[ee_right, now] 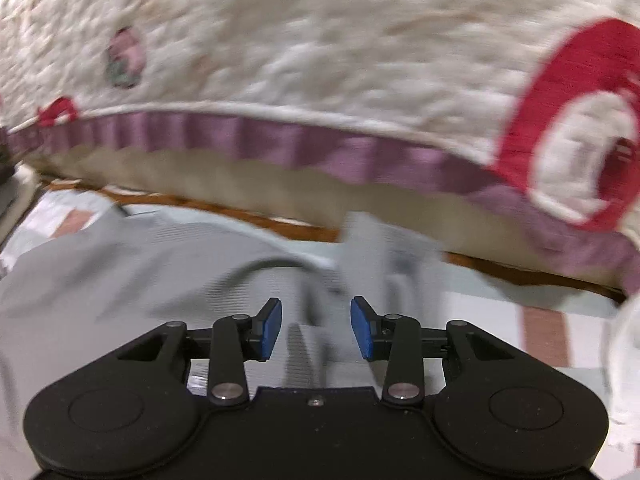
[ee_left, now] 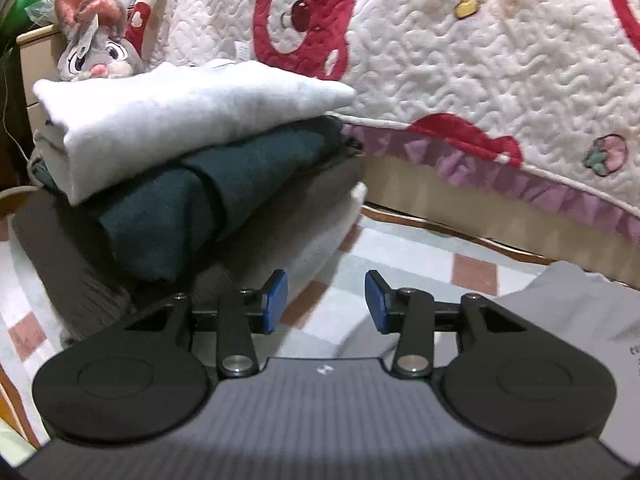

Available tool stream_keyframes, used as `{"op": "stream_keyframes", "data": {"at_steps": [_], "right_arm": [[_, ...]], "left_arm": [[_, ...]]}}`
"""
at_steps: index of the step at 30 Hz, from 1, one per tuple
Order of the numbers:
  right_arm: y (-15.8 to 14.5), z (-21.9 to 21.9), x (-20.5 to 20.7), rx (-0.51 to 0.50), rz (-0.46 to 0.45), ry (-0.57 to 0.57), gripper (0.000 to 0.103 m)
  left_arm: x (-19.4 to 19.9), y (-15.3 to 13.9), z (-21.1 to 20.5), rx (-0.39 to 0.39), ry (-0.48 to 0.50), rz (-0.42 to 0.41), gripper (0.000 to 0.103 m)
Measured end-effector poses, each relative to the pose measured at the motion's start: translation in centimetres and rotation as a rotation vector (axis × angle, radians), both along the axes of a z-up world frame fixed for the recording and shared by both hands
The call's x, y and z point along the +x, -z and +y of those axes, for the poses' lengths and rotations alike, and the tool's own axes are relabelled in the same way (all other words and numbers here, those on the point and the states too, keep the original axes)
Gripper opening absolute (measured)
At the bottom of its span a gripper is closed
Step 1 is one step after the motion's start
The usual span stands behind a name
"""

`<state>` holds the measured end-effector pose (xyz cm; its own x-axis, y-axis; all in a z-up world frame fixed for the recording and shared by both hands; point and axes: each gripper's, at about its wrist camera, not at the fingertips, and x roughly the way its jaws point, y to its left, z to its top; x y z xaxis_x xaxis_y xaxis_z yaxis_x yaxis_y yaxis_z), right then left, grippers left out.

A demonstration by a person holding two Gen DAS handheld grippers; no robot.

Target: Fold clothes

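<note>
Hanging across the far side of both views is a big white quilted bedspread [ee_left: 460, 60] with red bear figures and a purple frilled edge [ee_right: 280, 148], and it covers the side of a bed. Below it lies a checked mat [ee_left: 400, 256] in pale blue, white and pink squares, which is the working surface. On the left of the left wrist view stands a stack of folded clothes [ee_left: 180, 184]: a white garment [ee_left: 160, 116] is on top, a dark green garment [ee_left: 208, 204] is under it, and a grey-brown piece [ee_left: 256, 248] is lowest, resting on the mat. A light grey shirt [ee_right: 152, 276] lies spread on the mat to the right of the stack, well apart from it; in the right wrist view it fills the near and middle part, and its shape is blurred, so I cannot tell how far it is folded. Behind the stack, at the far left, sits a grey plush rabbit [ee_left: 96, 48] with pink ears. The left gripper [ee_left: 326, 302] hovers over the mat between the stack and the shirt, its blue pads [ee_left: 276, 300] spread wide with nothing between them. The right gripper [ee_right: 316, 330] is over the grey shirt, and its blue pads [ee_right: 362, 328] are also apart and hold nothing.
</note>
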<state>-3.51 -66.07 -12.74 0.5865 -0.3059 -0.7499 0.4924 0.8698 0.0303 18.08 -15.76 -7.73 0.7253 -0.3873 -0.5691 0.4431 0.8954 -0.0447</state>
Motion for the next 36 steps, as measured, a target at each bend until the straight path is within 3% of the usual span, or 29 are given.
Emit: {"op": "stream_keyframes", "data": {"at_steps": [1,2,3,6,7,8,10,14,18,20,22,23,24,28,29,32,33,34,36], "right_arm": [[-0.1,-0.5,-0.4,-0.002,0.007,0.013,0.043],[-0.1,-0.9,-0.7,-0.006,0.015,0.020,0.044],[-0.1,-1.3,-1.0,-0.009,0.023,0.027,0.045],[0.0,-2.7,-1.7,0.008,0.033,0.035,0.045],[0.0,-3.0,-1.8,0.021,0.021,0.044,0.045],[0.0,-3.3,-1.8,0.035,0.010,0.053,0.045],[0.2,-3.9,-1.9,0.088,-0.027,0.077,0.046],[0.6,-5.0,-2.1,0.178,-0.083,0.120,0.049],[0.8,-5.6,-2.3,0.216,-0.117,0.146,0.050],[0.8,-5.7,-2.4,0.233,-0.123,0.140,0.050],[0.8,-5.7,-2.4,0.244,-0.127,0.135,0.050],[0.9,-5.6,-2.4,0.245,-0.125,0.137,0.050],[1.1,-5.7,-2.3,0.247,-0.121,0.143,0.050],[2.1,-6.0,-2.4,0.237,-0.094,0.183,0.050],[2.3,-6.0,-2.5,0.237,-0.091,0.191,0.050],[3.0,-6.1,-3.0,0.241,-0.086,0.215,0.050],[3.3,-6.1,-3.1,0.241,-0.082,0.226,0.050],[3.6,-6.1,-3.2,0.242,-0.078,0.237,0.050],[4.3,-6.2,-3.5,0.244,-0.069,0.260,0.051]], "left_arm": [[0.6,-0.3,0.2,-0.027,0.006,0.013,0.042],[1.2,-0.5,0.4,-0.065,0.015,0.036,0.049],[2.1,-0.2,-0.1,-0.105,0.058,0.099,0.058],[5.2,3.8,-4.0,-0.073,0.195,0.340,0.058],[5.6,4.9,-5.1,-0.041,0.191,0.357,0.057],[5.8,5.8,-6.0,-0.002,0.163,0.344,0.049],[6.0,6.8,-7.4,0.057,0.147,0.340,0.047],[6.8,8.2,-9.5,0.110,0.143,0.356,0.052],[7.2,10.2,-10.8,0.129,0.195,0.441,0.058],[6.8,10.5,-10.9,0.124,0.170,0.388,0.055],[6.3,10.7,-11.3,0.139,0.210,0.331,0.015],[5.9,10.6,-11.5,0.149,0.237,0.283,0.002],[5.6,10.1,-11.4,0.137,0.232,0.242,0.002],[3.9,2.7,-9.3,0.013,0.109,-0.122,0.002],[3.6,1.4,-8.8,-0.012,0.084,-0.166,0.002],[3.0,2.9,-8.8,0.052,0.030,-0.173,0.002],[2.9,4.3,-9.3,0.118,0.020,-0.167,0.003],[3.0,5.5,-9.7,0.174,0.016,-0.147,0.003],[3.5,7.2,-9.9,0.209,0.020,-0.065,0.007]]}}
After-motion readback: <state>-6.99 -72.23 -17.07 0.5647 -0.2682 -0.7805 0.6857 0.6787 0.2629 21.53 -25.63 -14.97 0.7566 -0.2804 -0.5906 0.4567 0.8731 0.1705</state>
